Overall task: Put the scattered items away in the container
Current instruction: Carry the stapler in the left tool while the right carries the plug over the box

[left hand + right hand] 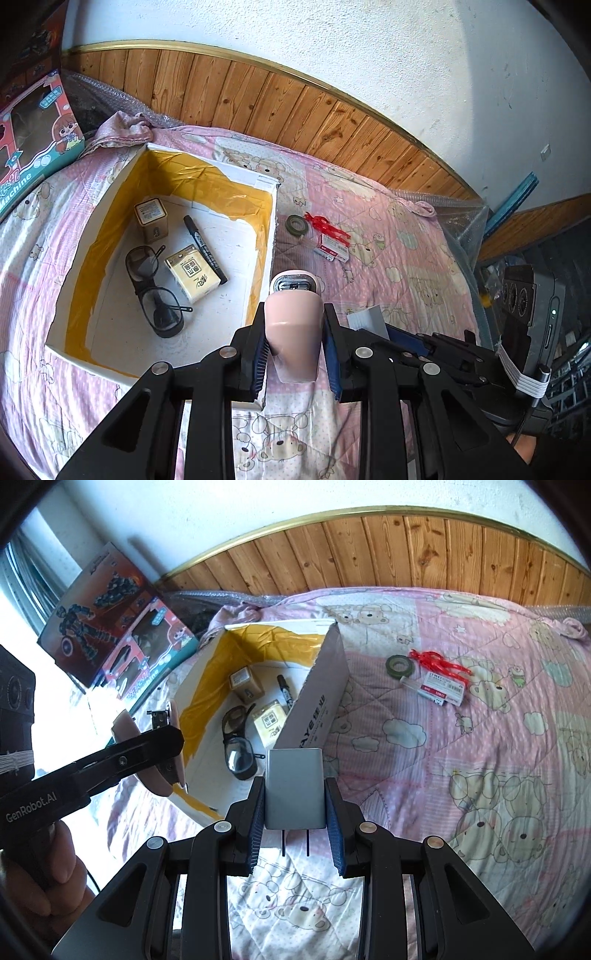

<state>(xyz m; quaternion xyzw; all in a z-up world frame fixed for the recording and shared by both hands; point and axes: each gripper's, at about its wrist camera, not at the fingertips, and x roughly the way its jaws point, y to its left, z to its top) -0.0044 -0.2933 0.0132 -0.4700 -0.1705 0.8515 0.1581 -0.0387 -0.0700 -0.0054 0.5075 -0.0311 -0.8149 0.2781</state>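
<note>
"GenRobot.AI" stands on the left gripper's (168, 738) arm; "Machine" on the toy box (35, 147); "AYE" on the cardboard container's (325, 686) wall.

Both wrist views look steeply down, sharing the box (266, 229) interior.

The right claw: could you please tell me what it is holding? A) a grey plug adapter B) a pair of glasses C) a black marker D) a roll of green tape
A: the right claw is shut on the grey plug adapter, whose two prongs point back toward the camera.
</note>
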